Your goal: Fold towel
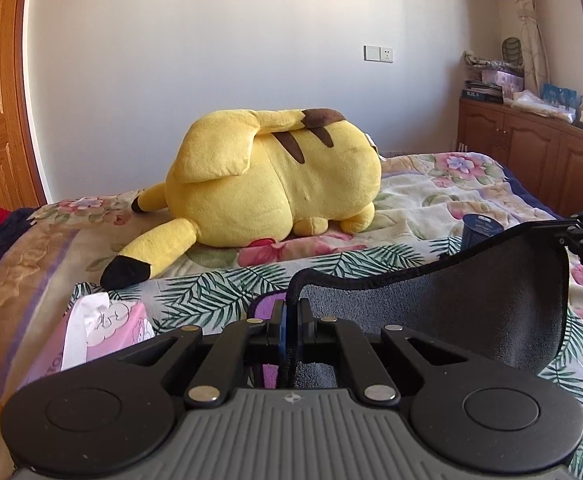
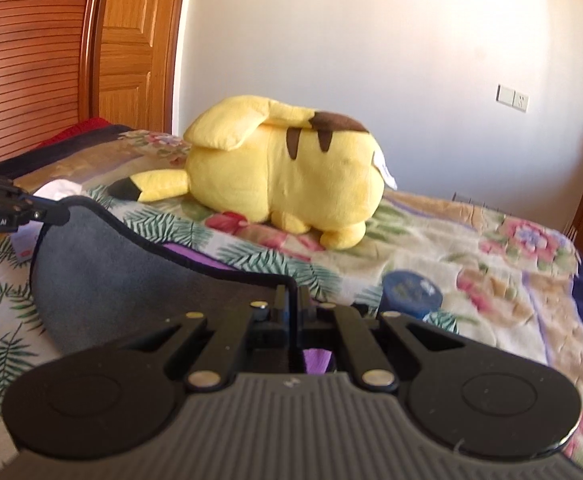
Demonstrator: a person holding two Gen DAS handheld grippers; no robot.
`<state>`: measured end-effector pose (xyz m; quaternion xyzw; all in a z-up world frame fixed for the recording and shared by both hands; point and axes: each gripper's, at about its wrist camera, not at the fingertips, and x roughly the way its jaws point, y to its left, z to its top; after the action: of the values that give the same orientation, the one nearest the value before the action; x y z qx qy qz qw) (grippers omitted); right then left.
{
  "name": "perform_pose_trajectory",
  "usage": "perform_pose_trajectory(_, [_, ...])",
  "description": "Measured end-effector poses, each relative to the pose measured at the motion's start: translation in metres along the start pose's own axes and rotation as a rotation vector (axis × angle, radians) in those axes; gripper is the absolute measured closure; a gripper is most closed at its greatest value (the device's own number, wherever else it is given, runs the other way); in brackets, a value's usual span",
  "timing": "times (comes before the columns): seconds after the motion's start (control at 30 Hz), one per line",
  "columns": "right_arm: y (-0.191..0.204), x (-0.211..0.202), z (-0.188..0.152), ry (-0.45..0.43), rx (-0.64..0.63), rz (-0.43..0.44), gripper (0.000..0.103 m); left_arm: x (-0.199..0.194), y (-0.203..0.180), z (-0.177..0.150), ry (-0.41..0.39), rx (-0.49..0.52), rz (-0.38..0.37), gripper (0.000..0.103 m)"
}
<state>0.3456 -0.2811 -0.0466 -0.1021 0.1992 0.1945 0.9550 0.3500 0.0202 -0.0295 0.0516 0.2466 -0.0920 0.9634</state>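
The towel [image 1: 471,312] is dark grey with a black hem and a purple underside. It is lifted off the bed and sags between the two grippers. My left gripper [image 1: 290,308] is shut on one corner of its hem. My right gripper [image 2: 291,300] is shut on the other corner. In the left wrist view the right gripper [image 1: 571,228] shows at the right edge, pinching the towel. In the right wrist view the left gripper [image 2: 57,214] shows at the left edge, holding the towel [image 2: 131,280].
A big yellow plush toy [image 1: 275,180] lies on the floral bedspread [image 1: 431,200] behind the towel. A pink tissue pack [image 1: 103,332] is at the left. A dark blue round container [image 2: 411,292] sits to the right. Wooden cabinets [image 1: 531,156] stand at far right.
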Motion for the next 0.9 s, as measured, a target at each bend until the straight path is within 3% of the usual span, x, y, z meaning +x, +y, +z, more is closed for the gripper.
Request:
perform_pose_trajectory(0.5, [-0.009,0.028,0.017,-0.063,-0.022,-0.055,0.099,0.029,-0.009,0.025,-0.051,0.062,0.059,0.103])
perform_pose_trajectory(0.9, [-0.011,0.07,0.004,-0.019,-0.03,-0.07,0.099,0.074,-0.011,0.019,-0.014,0.067,0.103,0.103])
